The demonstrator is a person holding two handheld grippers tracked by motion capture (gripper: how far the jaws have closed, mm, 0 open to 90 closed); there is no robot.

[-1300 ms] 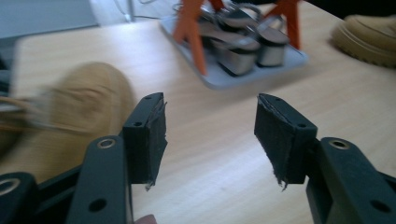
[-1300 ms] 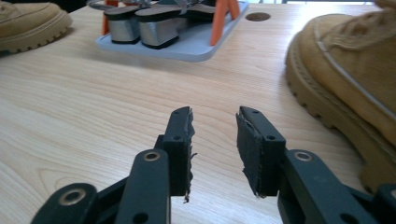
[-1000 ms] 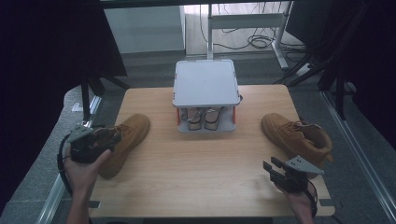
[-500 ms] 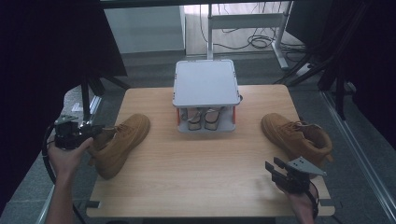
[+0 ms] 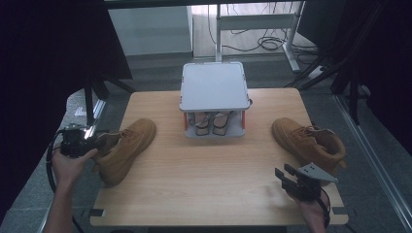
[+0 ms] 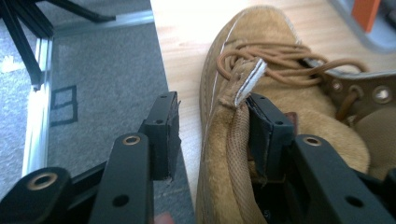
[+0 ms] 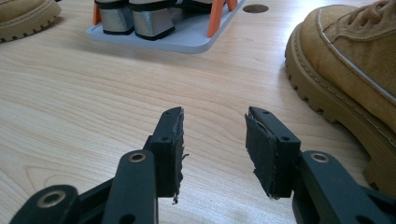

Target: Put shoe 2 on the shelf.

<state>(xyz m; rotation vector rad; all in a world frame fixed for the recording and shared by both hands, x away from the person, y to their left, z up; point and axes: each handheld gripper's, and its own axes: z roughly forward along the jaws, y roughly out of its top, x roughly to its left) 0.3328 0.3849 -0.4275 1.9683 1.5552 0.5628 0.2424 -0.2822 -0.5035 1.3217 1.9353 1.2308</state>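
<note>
**poster1:** Boot (image 5: 124, 149) on the left side of the table (image 5: 204, 184) is what's being worked on; tan suede, lace-up, lying to the left of the grey shoe rack (image 5: 213, 99) and a bit nearer the person, toe pointing roughly toward the rack; heel end sits right at the table's left edge.

**poster2:** and the left gripper (image 5: 77, 143)? looks jammed up against the heel from above.

**poster1:** yeah; in the left gripper view (image 6: 212, 135) its jaws have just been closing, and the boot's back collar with the pull loop is between them; one jaw sits inside the collar against the padding, the other is outside with a visible gap to the suede; so about half open, straddling the collar, not clamped on it.

**poster2:** right gripper (image 5: 296, 180)?

**poster1:** low over the table, to the right of the rack and much nearer the person; jaws roughly half open with nothing between them, just bare wood in the right gripper view (image 7: 212, 149).

**poster2:** second boot (image 5: 311, 143)?

**poster1:** also right of the rack, upright on its sole, just beside that right gripper but not touching it; chunky tread fills the right edge of the right gripper view.

**poster2:** anything in the rack?

**poster1:** a pair of shoes (image 5: 211, 121) on the lower shelf, silver block heels facing the person; top shelf is a plain grey plate on orange posts.
</note>
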